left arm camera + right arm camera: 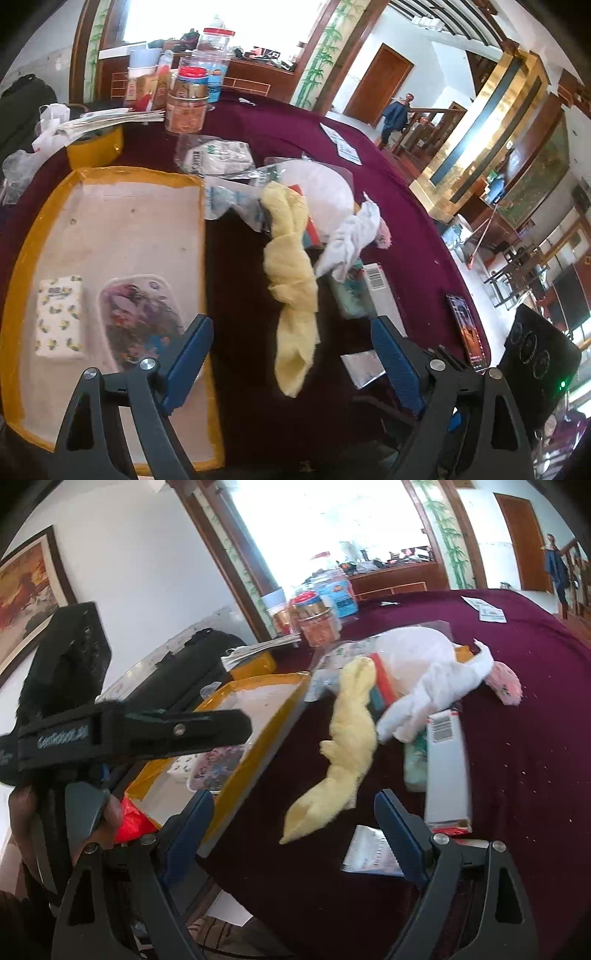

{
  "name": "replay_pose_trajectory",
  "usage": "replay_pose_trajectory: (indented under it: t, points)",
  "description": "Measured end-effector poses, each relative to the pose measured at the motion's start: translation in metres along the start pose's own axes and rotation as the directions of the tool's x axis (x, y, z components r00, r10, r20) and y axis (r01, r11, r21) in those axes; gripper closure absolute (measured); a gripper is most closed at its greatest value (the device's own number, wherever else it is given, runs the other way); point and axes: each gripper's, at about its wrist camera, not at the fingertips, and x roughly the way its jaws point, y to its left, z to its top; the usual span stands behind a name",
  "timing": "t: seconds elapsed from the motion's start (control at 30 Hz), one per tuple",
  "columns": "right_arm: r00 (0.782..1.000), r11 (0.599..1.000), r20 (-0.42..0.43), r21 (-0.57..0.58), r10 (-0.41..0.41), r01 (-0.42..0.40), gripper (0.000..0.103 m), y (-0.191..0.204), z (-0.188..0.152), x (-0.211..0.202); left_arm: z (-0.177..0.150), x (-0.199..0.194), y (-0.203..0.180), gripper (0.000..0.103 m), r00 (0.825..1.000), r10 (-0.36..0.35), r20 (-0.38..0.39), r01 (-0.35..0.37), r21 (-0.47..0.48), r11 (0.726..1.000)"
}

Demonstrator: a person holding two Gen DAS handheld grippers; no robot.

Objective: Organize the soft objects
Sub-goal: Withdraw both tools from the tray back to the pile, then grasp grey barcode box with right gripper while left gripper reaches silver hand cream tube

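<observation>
Here, both grippers (291,350) (293,823) wide open, empty, barcoded box (445,768) beside yellow cloth (349,734).

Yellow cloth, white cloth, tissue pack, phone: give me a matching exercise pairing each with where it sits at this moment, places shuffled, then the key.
Things:
1. yellow cloth
2. white cloth
3. tissue pack with lemon print
4. phone

Places:
A. inside the yellow-rimmed tray
B. flat on the tablecloth near the table's edge, right of the left gripper
C. twisted and stretched out on the dark cloth beside the tray
D. draped over the boxes and packets, right of the yellow cloth

Pairs: 1-C, 2-D, 3-A, 4-B
</observation>
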Motion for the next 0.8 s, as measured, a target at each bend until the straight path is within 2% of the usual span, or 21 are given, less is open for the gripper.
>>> replay_pose_trajectory:
  t: [0.2, 0.4, 0.8]
  points:
    - [1.000, 0.999, 0.007, 0.040, -0.022, 0.022, 0.015, -0.009, 0.002, 0.001, -0.004, -0.004, -0.006, 0.013, 0.999, -0.020, 0.039, 0.020, 0.003, 1.000]
    - [0.995, 0.994, 0.031, 0.055, -0.094, 0.092, 0.016, -0.014, 0.003, -0.002, -0.008, 0.002, -0.010, 0.013, 0.999, -0.016, 0.036, 0.015, 0.011, 1.000]
    - [0.986, 0.983, 0.058, 0.114, -0.154, 0.147, 0.030, -0.038, 0.009, -0.016, -0.011, 0.008, -0.012, 0.013, 0.999, -0.031, 0.020, 0.031, 0.010, 0.999]
